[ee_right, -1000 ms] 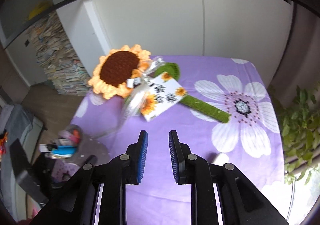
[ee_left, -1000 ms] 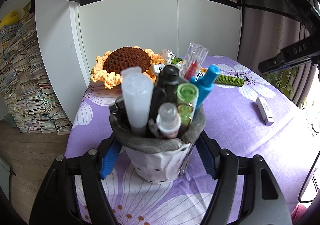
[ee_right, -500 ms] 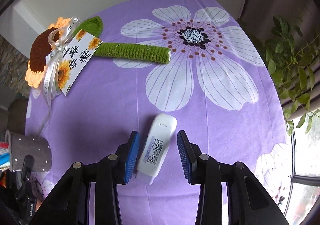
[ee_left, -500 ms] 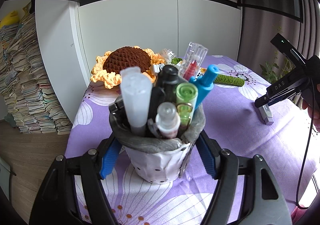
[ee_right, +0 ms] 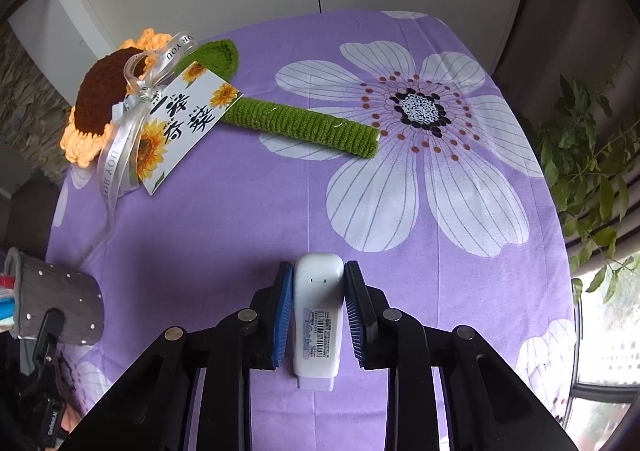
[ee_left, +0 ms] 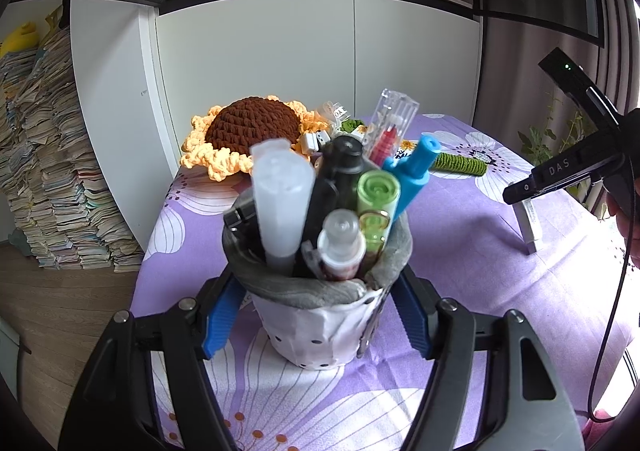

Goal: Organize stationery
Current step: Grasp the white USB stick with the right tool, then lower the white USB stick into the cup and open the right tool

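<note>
My left gripper (ee_left: 316,317) is shut on a grey-and-white fabric pen holder (ee_left: 316,315) that stands on the purple tablecloth and is packed with several pens and markers (ee_left: 340,195). The holder also shows at the left edge of the right wrist view (ee_right: 56,303). My right gripper (ee_right: 318,303) has its blue pads against both sides of a white correction tape (ee_right: 318,315) with a barcode label, lying on the cloth. The correction tape (ee_left: 530,225) and right gripper show at the right of the left wrist view.
A crocheted sunflower (ee_right: 100,103) with a green stem (ee_right: 304,125), ribbon and card (ee_right: 180,123) lies at the back left of the table. White cabinet doors (ee_left: 280,63) stand behind. Stacked books (ee_left: 52,171) rise at the left, a plant (ee_right: 588,171) at the right.
My right gripper swung down over the white correction tape, straightened along it and closed its pads onto its sides. The left gripper and pen holder have stayed put.
</note>
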`<act>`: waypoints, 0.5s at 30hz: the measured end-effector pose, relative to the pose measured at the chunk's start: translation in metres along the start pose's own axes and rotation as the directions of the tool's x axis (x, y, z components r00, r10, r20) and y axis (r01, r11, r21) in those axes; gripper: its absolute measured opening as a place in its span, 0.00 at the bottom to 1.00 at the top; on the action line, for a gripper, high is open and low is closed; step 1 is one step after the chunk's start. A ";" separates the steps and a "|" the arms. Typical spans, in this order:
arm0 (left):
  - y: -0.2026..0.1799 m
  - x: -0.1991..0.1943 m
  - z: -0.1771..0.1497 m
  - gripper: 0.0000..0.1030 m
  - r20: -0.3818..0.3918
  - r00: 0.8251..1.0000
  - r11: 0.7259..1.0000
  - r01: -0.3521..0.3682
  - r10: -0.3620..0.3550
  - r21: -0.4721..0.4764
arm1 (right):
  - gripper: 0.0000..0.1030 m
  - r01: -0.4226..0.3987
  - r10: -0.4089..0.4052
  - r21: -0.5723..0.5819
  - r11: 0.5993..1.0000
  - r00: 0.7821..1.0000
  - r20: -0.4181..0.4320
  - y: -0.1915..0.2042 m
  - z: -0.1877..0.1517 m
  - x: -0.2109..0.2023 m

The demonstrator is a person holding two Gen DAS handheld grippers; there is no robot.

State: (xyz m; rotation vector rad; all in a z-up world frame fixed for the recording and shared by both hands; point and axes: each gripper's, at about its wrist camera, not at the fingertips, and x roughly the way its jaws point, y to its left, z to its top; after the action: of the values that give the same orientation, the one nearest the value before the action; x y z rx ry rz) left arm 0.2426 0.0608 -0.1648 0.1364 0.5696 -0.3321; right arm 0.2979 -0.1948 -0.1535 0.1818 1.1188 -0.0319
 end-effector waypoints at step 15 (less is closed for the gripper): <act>-0.002 0.001 0.001 0.66 -0.002 1.000 1.000 0.018 -0.018 0.017 | 0.26 -0.243 0.311 -0.258 0.935 0.912 0.268 0.092 0.003 -0.121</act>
State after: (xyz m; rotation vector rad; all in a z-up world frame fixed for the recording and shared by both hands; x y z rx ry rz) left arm 0.2431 0.0588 -0.1641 0.1481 0.5701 -0.3547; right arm 0.2582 -0.1128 -0.0318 0.1311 0.7715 0.3103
